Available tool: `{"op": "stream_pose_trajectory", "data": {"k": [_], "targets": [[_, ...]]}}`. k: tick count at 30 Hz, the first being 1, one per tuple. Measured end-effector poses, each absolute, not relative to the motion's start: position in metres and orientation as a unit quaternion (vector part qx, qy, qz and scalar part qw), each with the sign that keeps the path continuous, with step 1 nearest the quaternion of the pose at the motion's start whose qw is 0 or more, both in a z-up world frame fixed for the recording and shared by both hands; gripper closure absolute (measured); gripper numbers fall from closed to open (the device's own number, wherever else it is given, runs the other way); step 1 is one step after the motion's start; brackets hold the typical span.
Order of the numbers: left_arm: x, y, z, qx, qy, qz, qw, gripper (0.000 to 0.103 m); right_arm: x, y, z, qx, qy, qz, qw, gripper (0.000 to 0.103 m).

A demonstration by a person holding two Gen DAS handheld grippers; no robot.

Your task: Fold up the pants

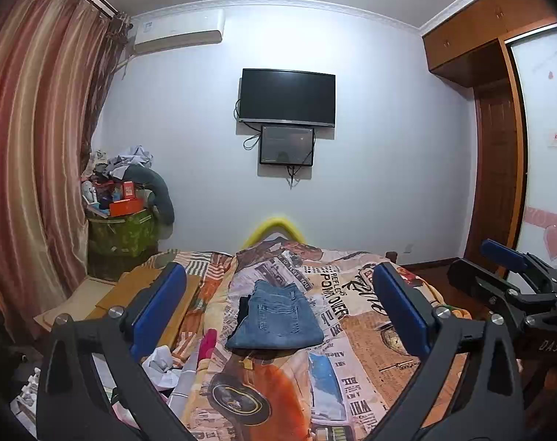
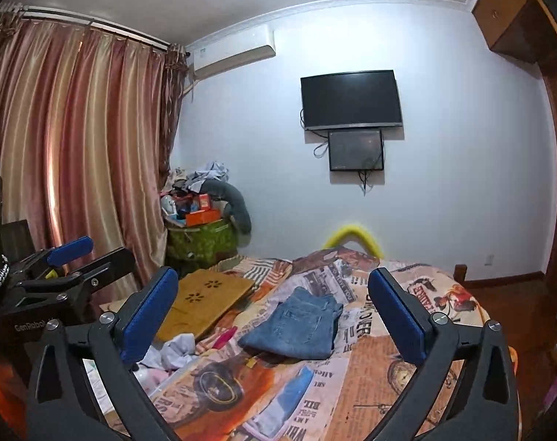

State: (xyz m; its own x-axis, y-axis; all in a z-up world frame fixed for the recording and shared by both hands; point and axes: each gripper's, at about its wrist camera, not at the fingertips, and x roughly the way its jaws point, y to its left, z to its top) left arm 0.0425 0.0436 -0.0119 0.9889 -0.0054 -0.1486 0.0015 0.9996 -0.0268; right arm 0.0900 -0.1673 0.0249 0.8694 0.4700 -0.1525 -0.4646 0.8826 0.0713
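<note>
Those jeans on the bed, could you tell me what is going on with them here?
A person holds a hand-held gripper in each hand for folding pants. The jeans lie on the patterned bedspread, folded into a compact stack, with something dark showing at their edge. Neither gripper is touching them: the left hand-held gripper and the right hand-held gripper are both open, empty and held back above the bed. By the look of it, the fold is done.
</note>
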Motion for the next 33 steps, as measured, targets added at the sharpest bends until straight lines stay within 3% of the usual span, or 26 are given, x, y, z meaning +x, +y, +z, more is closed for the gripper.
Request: {"op": "stream_pose_trajectory", "data": {"k": [33], "targets": [[0.047, 0.041, -0.014, -0.004, 0.077, -0.006, 0.997, 0.0, 0.08, -0.172, 0.024, 0.008, 0.084, 0.234, 0.969, 0.0]]}}
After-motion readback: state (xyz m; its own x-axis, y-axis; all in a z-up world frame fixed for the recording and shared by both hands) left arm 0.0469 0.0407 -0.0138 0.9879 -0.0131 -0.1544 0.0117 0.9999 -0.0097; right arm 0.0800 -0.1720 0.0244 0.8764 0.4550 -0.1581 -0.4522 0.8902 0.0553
